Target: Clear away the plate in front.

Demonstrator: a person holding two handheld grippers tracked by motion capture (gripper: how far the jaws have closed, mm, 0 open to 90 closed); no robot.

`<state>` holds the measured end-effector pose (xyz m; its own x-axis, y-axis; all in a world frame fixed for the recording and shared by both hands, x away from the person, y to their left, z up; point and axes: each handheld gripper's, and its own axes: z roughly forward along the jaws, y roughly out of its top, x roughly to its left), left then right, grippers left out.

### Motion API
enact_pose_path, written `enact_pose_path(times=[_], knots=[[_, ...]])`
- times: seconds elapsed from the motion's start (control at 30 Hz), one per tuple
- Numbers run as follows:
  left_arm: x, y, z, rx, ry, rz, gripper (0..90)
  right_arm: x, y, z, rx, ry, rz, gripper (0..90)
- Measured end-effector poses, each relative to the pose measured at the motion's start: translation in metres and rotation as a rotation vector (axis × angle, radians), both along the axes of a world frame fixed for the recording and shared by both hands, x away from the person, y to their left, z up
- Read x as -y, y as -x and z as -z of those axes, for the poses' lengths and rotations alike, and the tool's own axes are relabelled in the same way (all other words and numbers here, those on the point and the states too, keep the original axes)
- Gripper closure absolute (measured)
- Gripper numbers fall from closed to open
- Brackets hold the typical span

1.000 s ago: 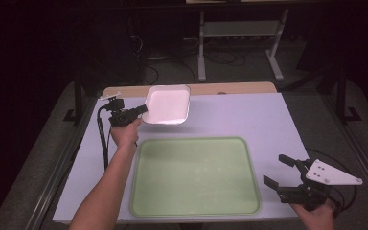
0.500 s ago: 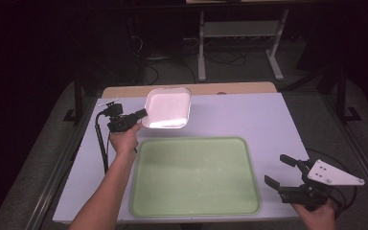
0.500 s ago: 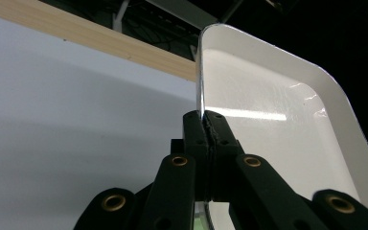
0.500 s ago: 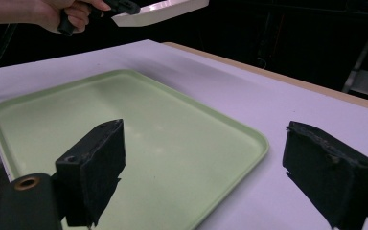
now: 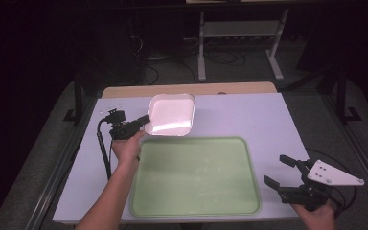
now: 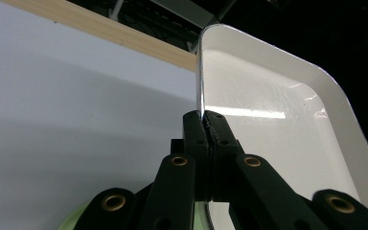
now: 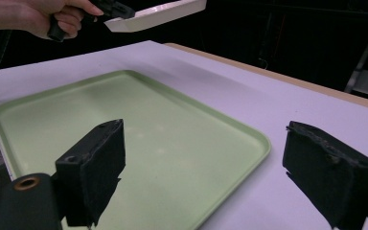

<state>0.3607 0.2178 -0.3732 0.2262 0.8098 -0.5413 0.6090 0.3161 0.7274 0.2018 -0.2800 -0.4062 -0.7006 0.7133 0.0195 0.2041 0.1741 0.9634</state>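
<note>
The shallow white rectangular plastic dish (image 5: 170, 115) is being held clear of the surface by its edge in the closed left hand-held gripper (image 5: 143, 120), just beyond the far left corner of the flat green rectangular tray (image 5: 195, 211), its setting-down not yet done, while the right hand-held gripper (image 5: 281, 171) is being kept open and empty near the tray's right edge.

the green tray (image 5: 196, 177) lies bare in front of me, nothing on it, so there is open room all across it. the white dish (image 5: 171, 115) hangs in my left gripper (image 5: 141, 120), clamped by its rim, above the table (image 5: 249, 115) just past the green tray's far left corner; it blocks that corner from above. my right gripper (image 5: 281, 172) sits with jaws wide apart just off the green tray's right edge. the far right stretch of the table is free to pass over.
</note>
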Motion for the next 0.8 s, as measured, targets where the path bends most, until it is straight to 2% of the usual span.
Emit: enact_pose_path(times=[0.33,0.8], knots=[[0.004,0.017,0.002,0.016,-0.01,0.003,88.8,-0.001,0.006,-0.001,0.008,0.006,-0.005,13.6],[0.004,0.045,0.014,0.007,-0.009,-0.007,88.8,-0.002,0.013,-0.002,0.016,0.012,-0.005,13.6]])
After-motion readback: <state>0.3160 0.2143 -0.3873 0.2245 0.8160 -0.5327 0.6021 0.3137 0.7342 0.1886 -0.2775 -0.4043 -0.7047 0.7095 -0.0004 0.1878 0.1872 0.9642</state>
